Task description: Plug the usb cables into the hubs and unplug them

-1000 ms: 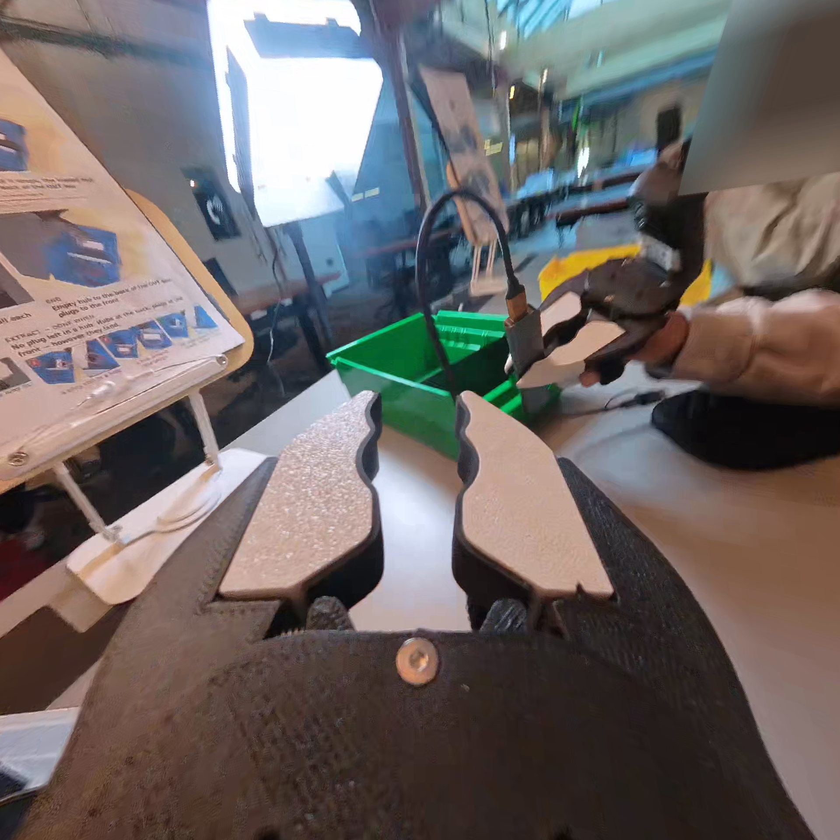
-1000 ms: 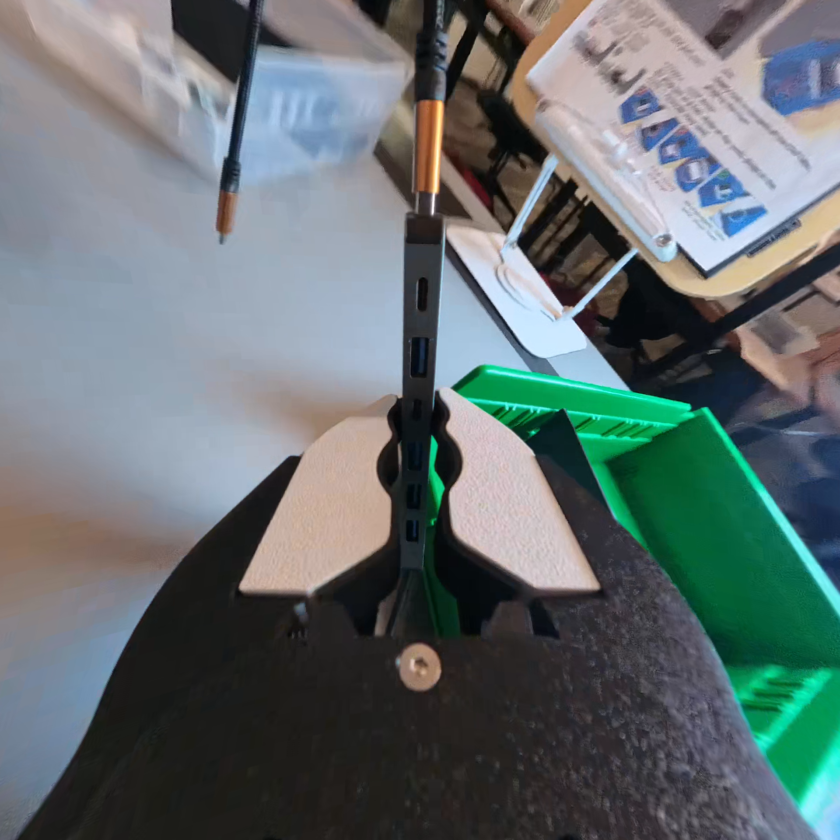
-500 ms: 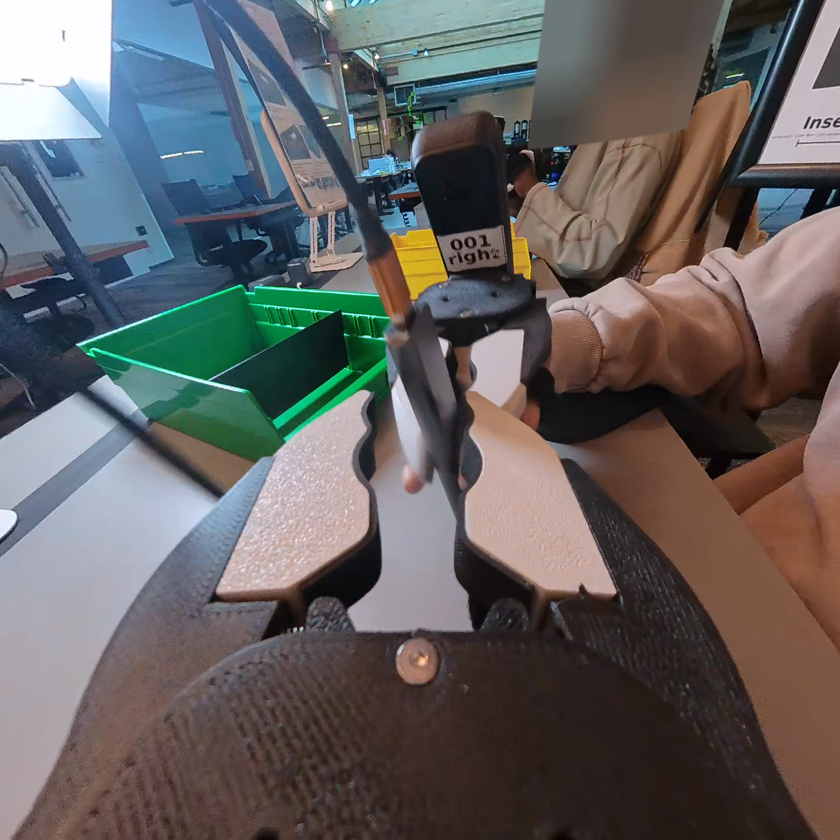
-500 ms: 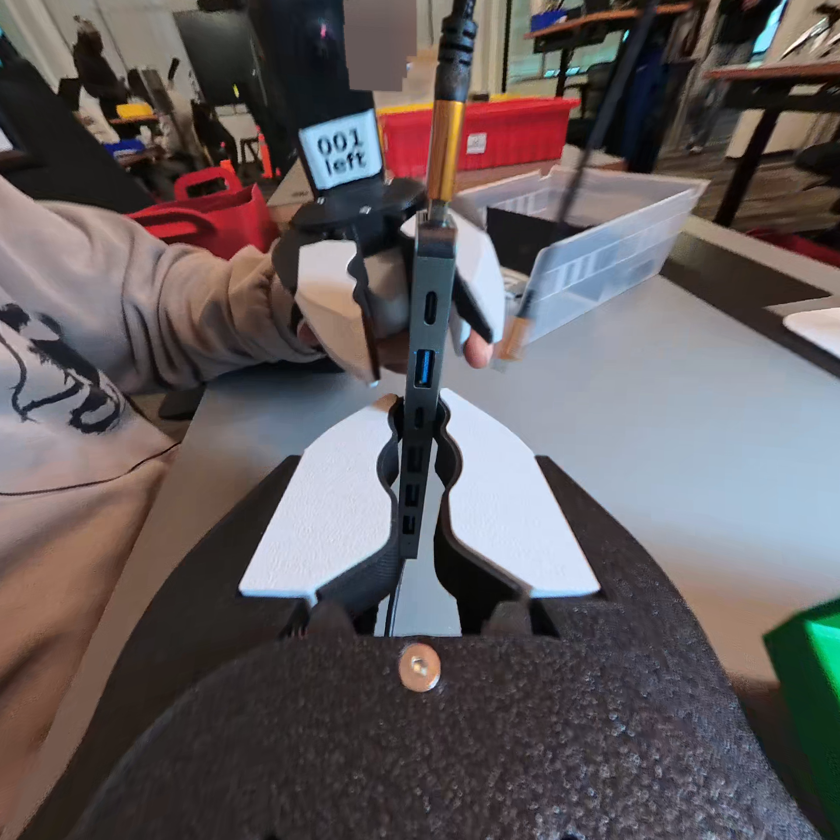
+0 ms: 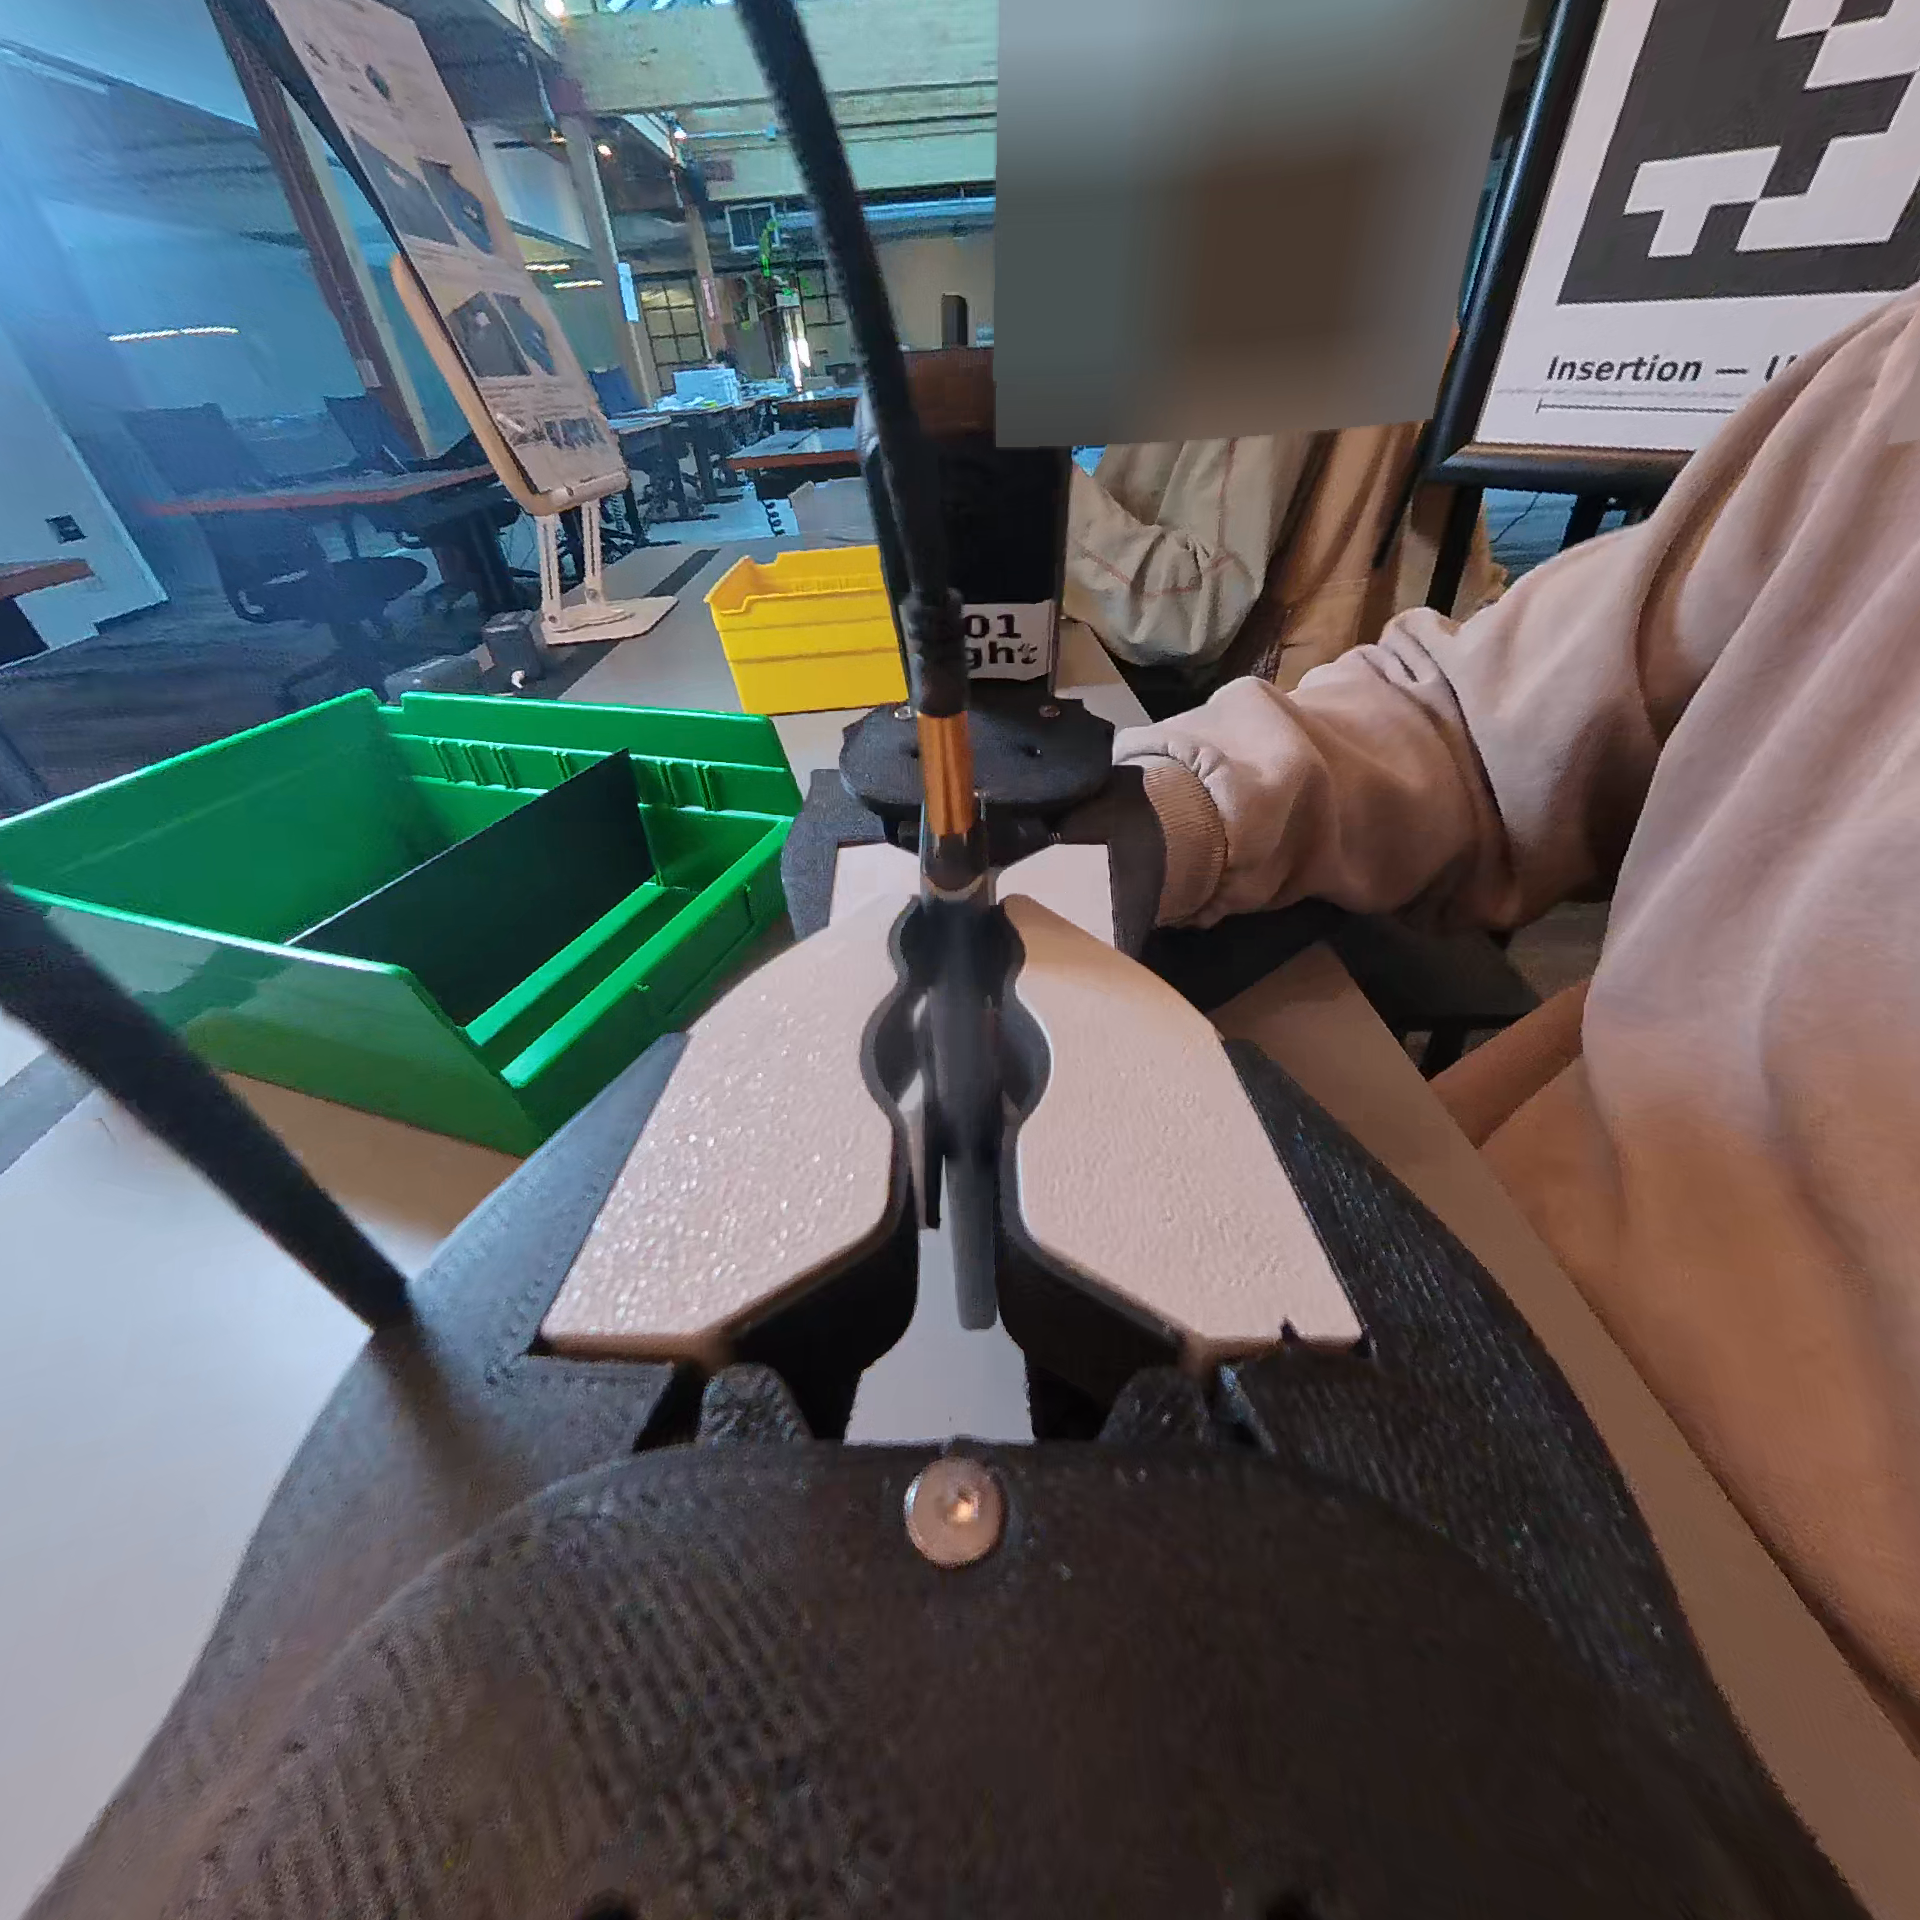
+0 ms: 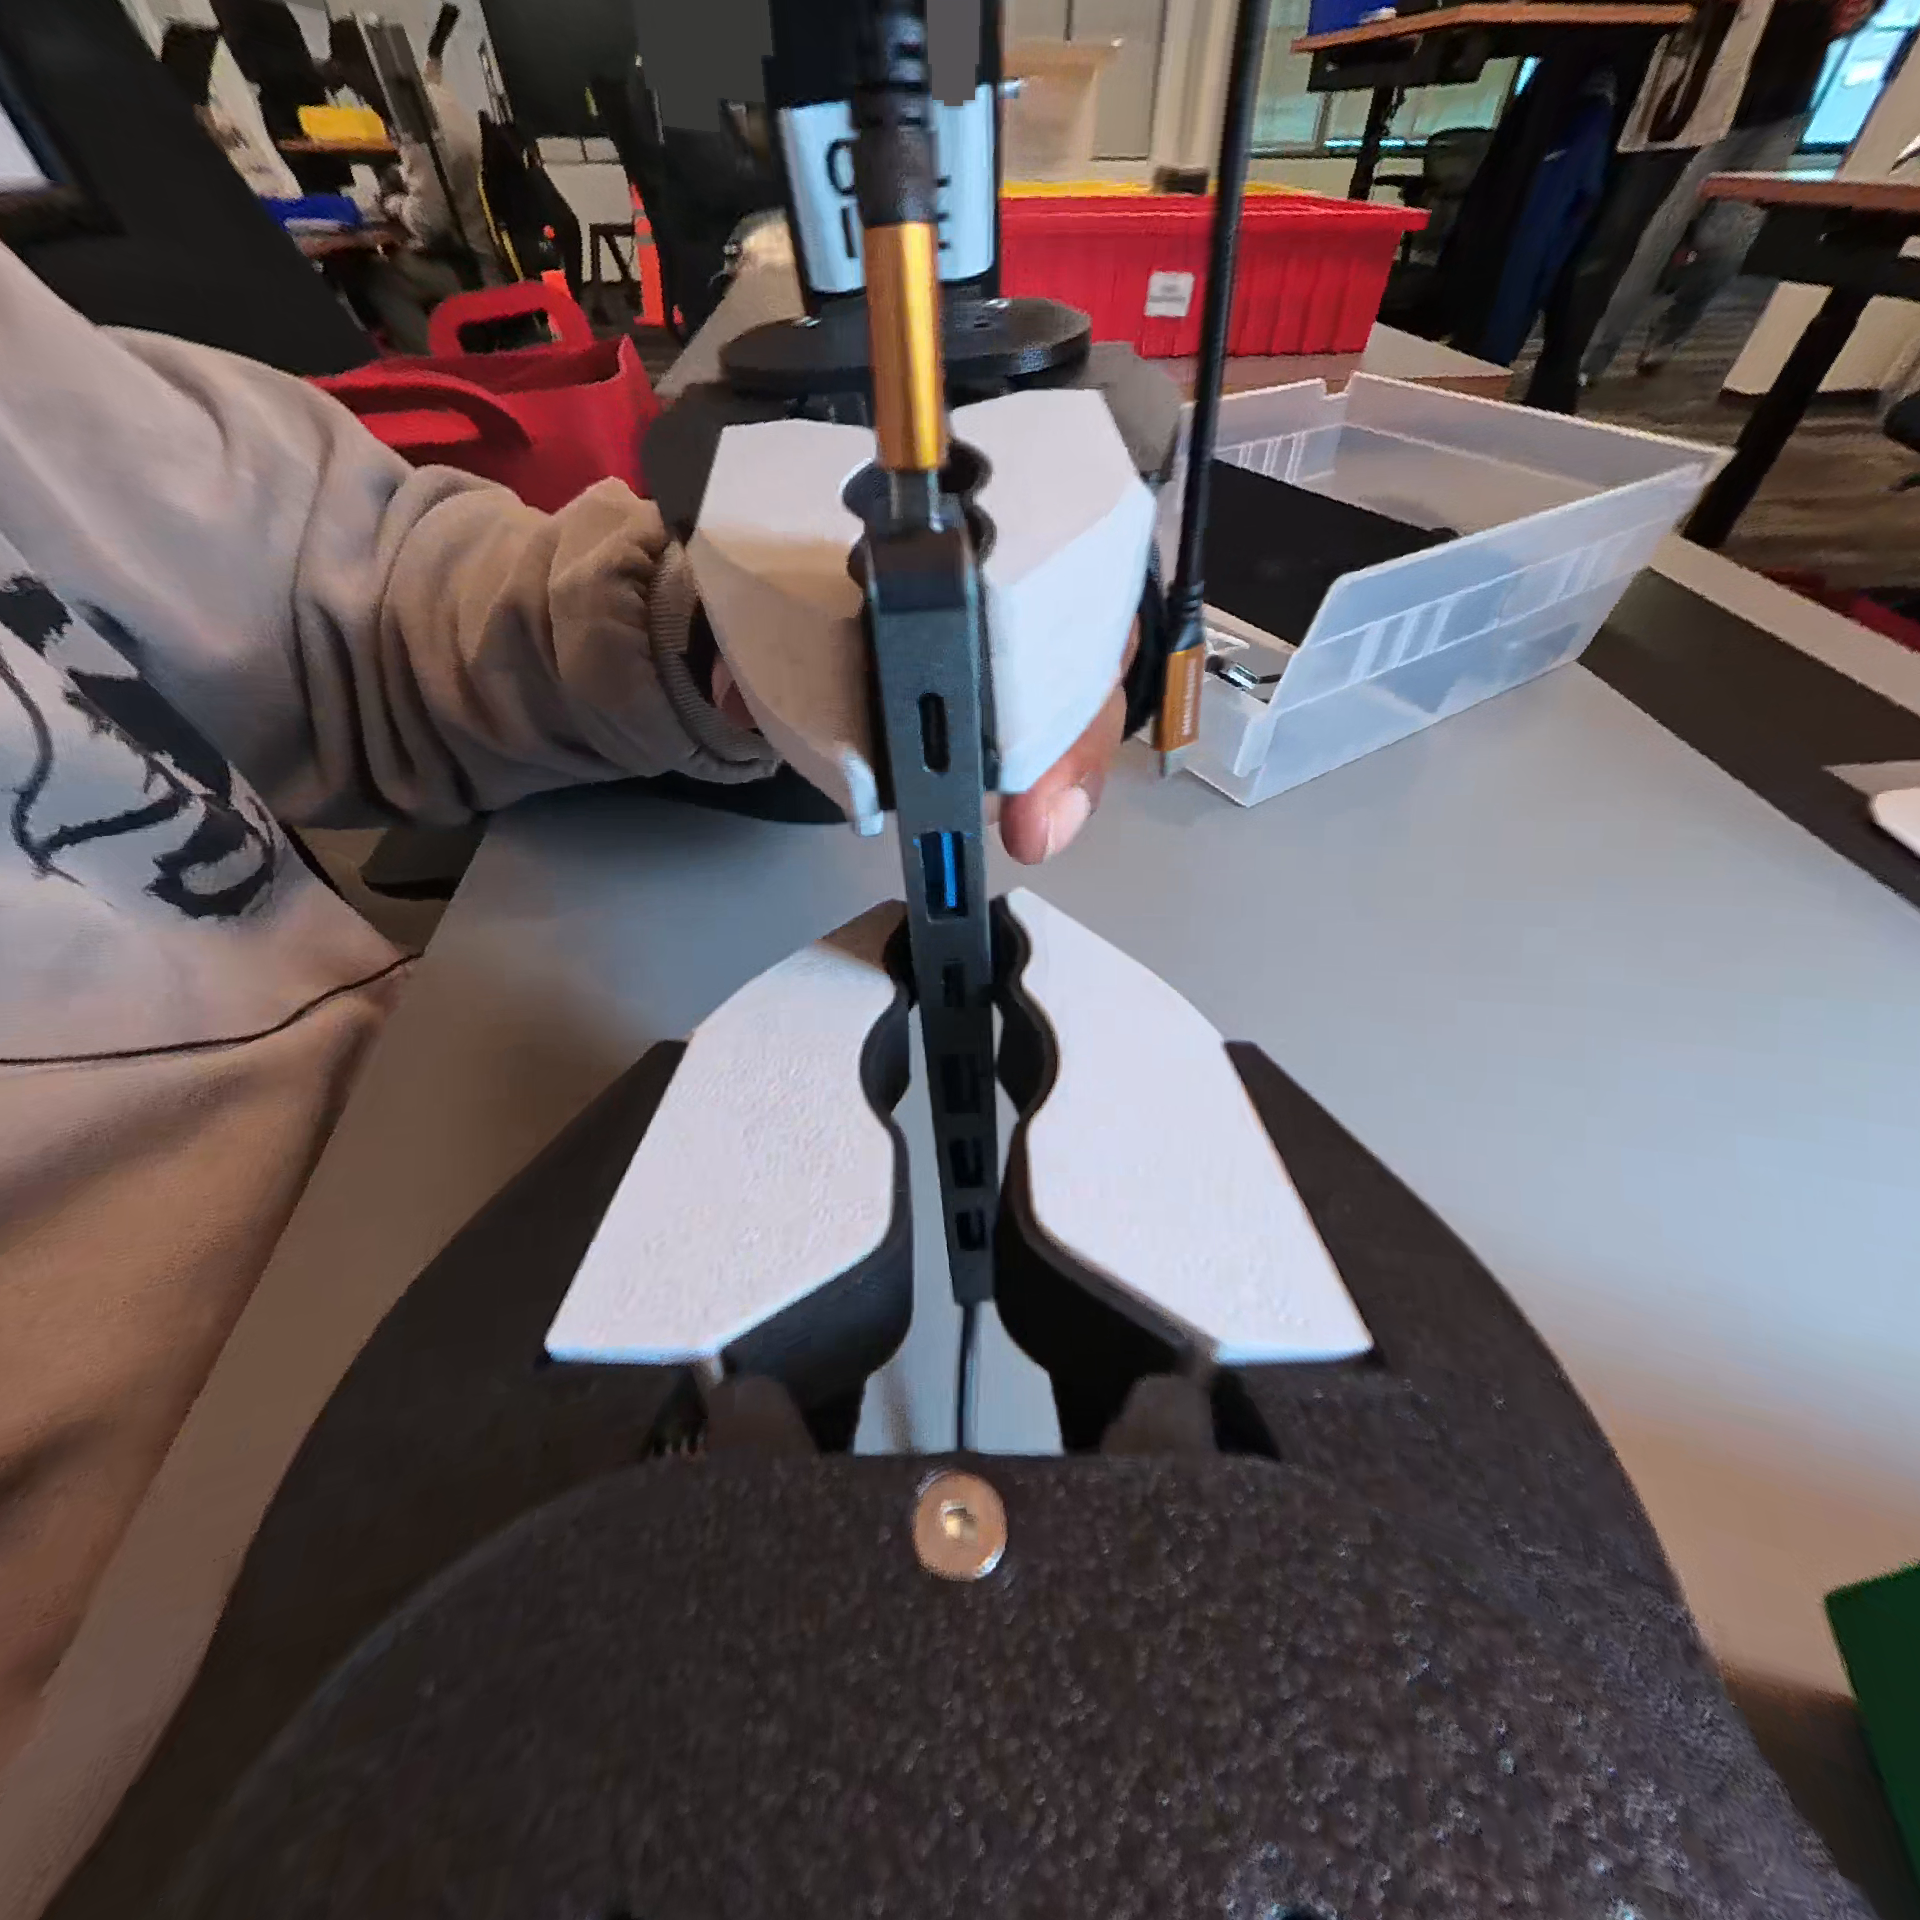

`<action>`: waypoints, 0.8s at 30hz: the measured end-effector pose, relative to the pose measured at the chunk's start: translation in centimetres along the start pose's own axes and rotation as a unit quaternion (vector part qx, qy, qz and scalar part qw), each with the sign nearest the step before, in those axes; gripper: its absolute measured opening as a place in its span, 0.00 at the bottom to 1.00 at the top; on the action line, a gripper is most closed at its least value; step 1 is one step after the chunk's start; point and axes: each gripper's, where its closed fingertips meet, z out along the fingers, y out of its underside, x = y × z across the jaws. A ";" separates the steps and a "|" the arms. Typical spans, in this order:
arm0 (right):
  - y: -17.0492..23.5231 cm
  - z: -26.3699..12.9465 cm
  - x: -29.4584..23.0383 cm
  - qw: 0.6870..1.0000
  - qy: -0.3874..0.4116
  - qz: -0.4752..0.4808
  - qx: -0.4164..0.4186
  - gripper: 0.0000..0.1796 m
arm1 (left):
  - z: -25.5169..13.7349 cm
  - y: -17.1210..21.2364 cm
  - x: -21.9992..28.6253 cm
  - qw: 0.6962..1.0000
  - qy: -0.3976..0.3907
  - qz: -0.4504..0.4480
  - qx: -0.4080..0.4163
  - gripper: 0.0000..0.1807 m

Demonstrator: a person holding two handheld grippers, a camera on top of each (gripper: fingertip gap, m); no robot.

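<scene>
A dark grey USB hub (image 6: pixel 940 727) is held edge-up between both grippers above the grey table (image 6: pixel 1455 987). My right gripper (image 6: pixel 954 909) is shut on its near half. My left gripper (image 5: pixel 956 914) is shut on the other end of the hub (image 5: pixel 961 1091), and it shows opposite in the right wrist view (image 6: pixel 925 603). A black cable with an orange plug (image 6: pixel 904 343) sits in the hub's end port, also seen in the left wrist view (image 5: pixel 943 769). The cable's other orange plug (image 6: pixel 1179 696) hangs free to the right.
A green bin (image 5: pixel 416 935) with a black divider stands left of the grippers, a yellow bin (image 5: pixel 810 634) behind it. A clear bin (image 6: pixel 1455 582) lies tipped on the table at right, with a red crate (image 6: pixel 1195 260) behind. The person's sleeves flank the grippers.
My left gripper was open and apart; it has moved onto the hub and shut on its far end. The right gripper swung the hub from beside the green bin to face the left gripper.
</scene>
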 end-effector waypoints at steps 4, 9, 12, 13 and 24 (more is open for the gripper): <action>0.1 -0.1 0.2 0.999 0.022 -0.045 -0.015 0.06 | -0.3 -0.1 0.0 1.000 0.004 0.003 -0.003 0.06; -0.4 -2.9 2.7 0.997 0.067 -0.039 -0.005 0.06 | -4.6 -2.1 -2.2 0.998 -0.054 0.028 -0.027 0.16; -2.0 -5.9 4.8 0.992 0.119 -0.038 0.023 0.06 | -10.2 -5.6 -5.5 0.987 -0.152 0.056 -0.015 0.14; -2.7 -7.0 5.5 0.989 0.136 -0.037 0.036 0.06 | -12.4 -6.4 -7.1 0.979 -0.195 0.055 -0.022 0.13; -4.0 -12.7 9.6 0.967 0.240 -0.012 0.088 0.06 | -27.9 6.1 -17.9 0.845 -0.343 -0.170 -0.374 0.16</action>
